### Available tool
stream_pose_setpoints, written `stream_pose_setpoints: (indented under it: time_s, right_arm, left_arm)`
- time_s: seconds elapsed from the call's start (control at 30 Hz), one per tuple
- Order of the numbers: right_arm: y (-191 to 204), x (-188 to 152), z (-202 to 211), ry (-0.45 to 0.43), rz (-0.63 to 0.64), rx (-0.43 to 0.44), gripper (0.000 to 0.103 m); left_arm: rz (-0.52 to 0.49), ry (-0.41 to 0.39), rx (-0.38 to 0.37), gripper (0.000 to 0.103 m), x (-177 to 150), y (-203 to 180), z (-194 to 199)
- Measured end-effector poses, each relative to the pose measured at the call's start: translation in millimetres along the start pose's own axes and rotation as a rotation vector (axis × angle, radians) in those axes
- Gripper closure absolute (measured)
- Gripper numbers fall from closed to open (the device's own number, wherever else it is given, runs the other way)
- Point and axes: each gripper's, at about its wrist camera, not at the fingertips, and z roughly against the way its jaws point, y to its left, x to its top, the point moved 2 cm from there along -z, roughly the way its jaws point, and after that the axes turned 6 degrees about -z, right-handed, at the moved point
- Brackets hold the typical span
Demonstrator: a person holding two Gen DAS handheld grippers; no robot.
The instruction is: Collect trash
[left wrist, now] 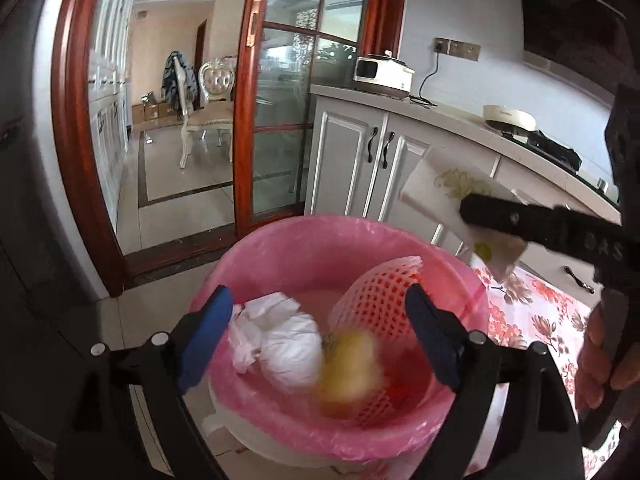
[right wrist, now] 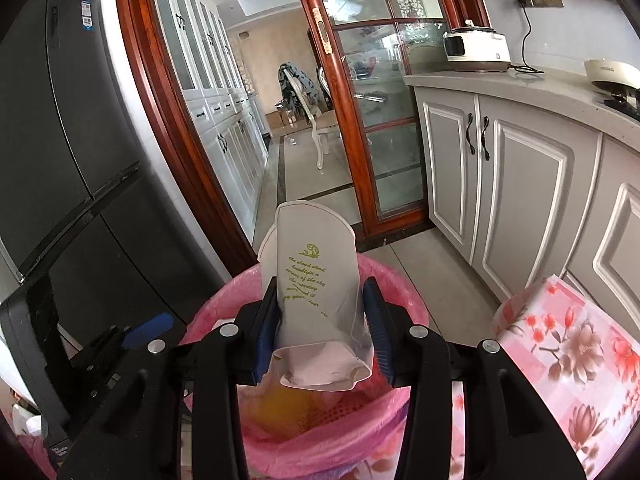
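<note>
both grippers over pink bin [left wrist: 280,240]; right gripper [right wrist: 320,328] clamps paper cup [right wrist: 312,264].

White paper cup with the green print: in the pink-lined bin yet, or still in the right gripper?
Still held. The white paper cup sits squashed between the right gripper's blue pads, above the pink-lined bin, not in it.

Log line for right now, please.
left gripper: jaws open, empty, yellow item blurred below | right gripper: shut on paper cup | pink-lined bin: below both
</note>
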Motion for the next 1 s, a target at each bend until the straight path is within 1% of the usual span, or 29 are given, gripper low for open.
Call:
stream_pose_setpoints:
  time_s: [0.1, 0.13, 0.17, 0.2, 0.33, 0.53, 0.57, 0.63, 0.67, 0.77, 0.83, 0.9, 1.0]
  right_arm:
    - [5.7, -2.8, -8.1, 0.025, 0.003, 0.021, 0.060]
    - [8.2, -3.9, -9.9, 0.030, 0.005, 0.020, 0.057]
    - [10.5, -4.8, -10.6, 0.030, 0.006, 0.017, 0.048]
    - [12.9, -5.6, -9.4, 0.027, 0.005, 0.018, 0.044]
    - [20.7, -8.2, 5.5, 0.016, -0.001, 0.012, 0.044]
    - [36.2, -14.9, 56.6, -0.021, 0.031, -0.024, 0.044]
    - [38.1, -16.3, 64.4, -0.026, 0.033, -0.034, 0.042]
    - [41.1, -20.8, 81.2, -0.039, 0.035, -0.056, 0.035]
    - [42.1, -23.5, 90.3, -0.049, 0.036, -0.064, 0.032]
    - [46.4, -34.5, 117.8, -0.073, 0.043, -0.086, 0.032]
    - [49.3, -43.5, 136.4, -0.082, 0.043, -0.093, 0.028]
    - [52.8, -57.3, 158.1, -0.094, 0.044, -0.103, 0.020]
    - [58.8, -77.5, 183.4, -0.103, 0.044, -0.116, 0.018]
  left_arm:
    - [0.009, -0.011, 0.033, 0.016, -5.6, 9.8, 11.4]
    - [0.013, -0.015, 0.043, 0.015, -6.5, 12.9, 15.7]
    - [0.017, -0.021, 0.054, 0.014, -7.7, 16.2, 21.4]
    - [0.019, -0.026, 0.062, 0.013, -11.3, 17.5, 28.6]
    - [0.030, -0.039, 0.080, 0.013, -16.2, 23.9, 49.5]
    - [0.024, -0.052, 0.069, 0.011, -15.2, 15.2, 76.0]
    - [0.018, -0.058, 0.063, 0.009, -14.5, 11.1, 83.1]
    - [0.005, -0.070, 0.071, 0.005, -12.9, 4.2, 95.8]
    - [-0.005, -0.074, 0.079, 0.005, -12.4, 0.2, 103.4]
    - [-0.025, -0.070, 0.079, 0.005, -12.6, -7.7, 122.9]
    - [-0.028, -0.075, 0.098, 0.005, -15.3, -9.3, 137.4]
    - [-0.024, -0.081, 0.099, 0.005, -17.9, -10.6, 151.8]
    - [-0.017, -0.092, 0.108, 0.005, -24.6, -12.1, 176.7]
